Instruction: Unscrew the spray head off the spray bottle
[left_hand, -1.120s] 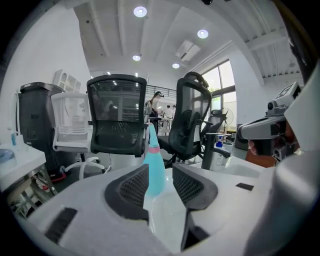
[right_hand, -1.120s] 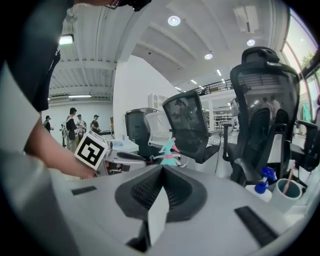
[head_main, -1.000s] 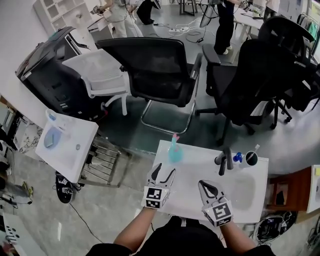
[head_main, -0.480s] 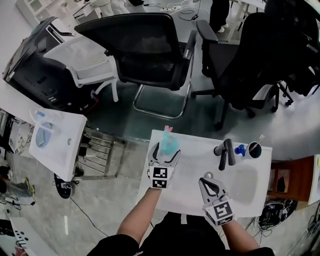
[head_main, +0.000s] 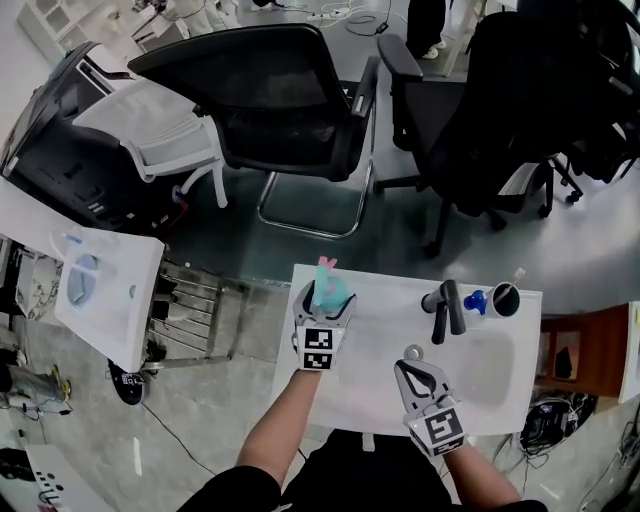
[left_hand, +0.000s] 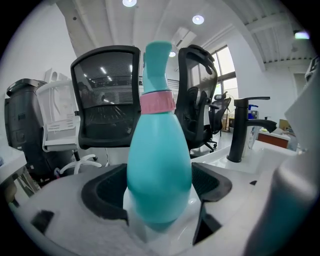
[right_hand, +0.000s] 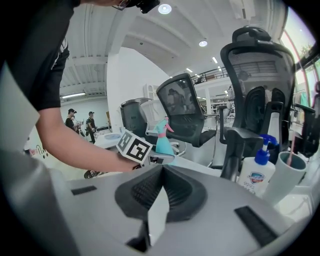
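Note:
A teal spray bottle (head_main: 330, 291) with a pink collar (left_hand: 157, 102) and teal spray head (left_hand: 159, 62) stands upright at the far left of the white counter (head_main: 375, 345). My left gripper (head_main: 326, 298) is open wide, and the bottle's body (left_hand: 159, 170) sits between its jaws and nearly fills the gap. I cannot see the pads pressing on it. My right gripper (head_main: 413, 356) is shut on nothing, nearer to me and right of the bottle. In the right gripper view (right_hand: 159, 192) the bottle (right_hand: 162, 140) shows beyond the left gripper's marker cube (right_hand: 134, 146).
A black faucet (head_main: 445, 308) stands at the counter's far edge above a sink basin (head_main: 490, 375). A blue-pump soap bottle (head_main: 477, 300) and a cup (head_main: 503, 298) stand to its right. Black office chairs (head_main: 290, 100) stand beyond the counter.
My left gripper has moved forward to the bottle and its jaws have widened around the body. The right gripper has stayed shut in about the same place.

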